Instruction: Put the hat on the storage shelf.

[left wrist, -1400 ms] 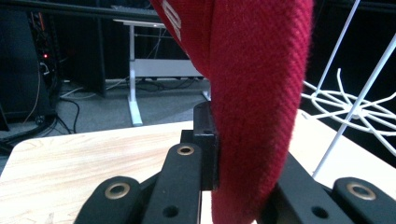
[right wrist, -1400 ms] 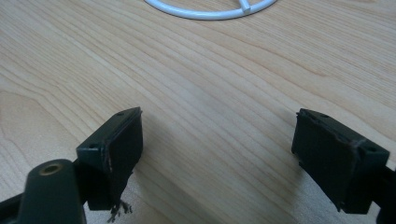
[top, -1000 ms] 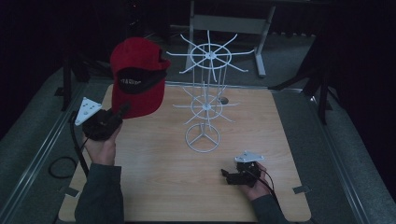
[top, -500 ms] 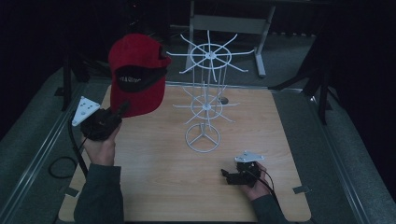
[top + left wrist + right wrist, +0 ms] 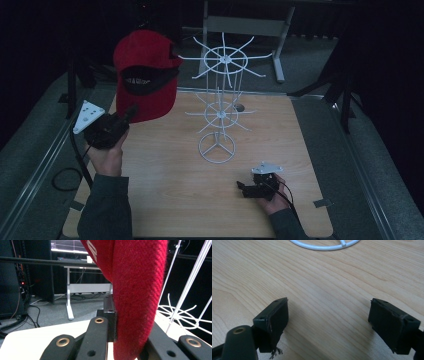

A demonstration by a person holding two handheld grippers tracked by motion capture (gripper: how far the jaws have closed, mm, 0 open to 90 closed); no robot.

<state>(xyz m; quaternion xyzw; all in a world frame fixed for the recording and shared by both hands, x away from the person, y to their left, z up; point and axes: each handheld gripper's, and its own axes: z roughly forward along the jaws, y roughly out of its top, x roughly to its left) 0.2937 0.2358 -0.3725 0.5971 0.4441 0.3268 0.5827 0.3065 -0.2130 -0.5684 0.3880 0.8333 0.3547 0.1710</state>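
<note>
Your wooden table spreads across the scene under dim light, with grey flooring around it and a white desk frame standing beyond its far edge. Near the table's middle rises the white wire display stand, its round base resting on the wood, a small ring of prongs partway up and a wider ring of prongs at the top. To the left of that top ring you hold a red cap up above the table's far-left corner, its dark underside facing the high camera and its edge just beside the nearest prongs; whether it touches them cannot be told. Your left gripper grips the cap at its lower edge, and in the left gripper view the jaws are closed tight on the red fabric, with the stand's wires showing to its right. Your right gripper rests low over the near-right part of the table, well apart from the cap, pointing left. In the right gripper view its jaws stand wide apart with nothing between them but bare wood grain, the stand's base ring lying farther off.
</note>
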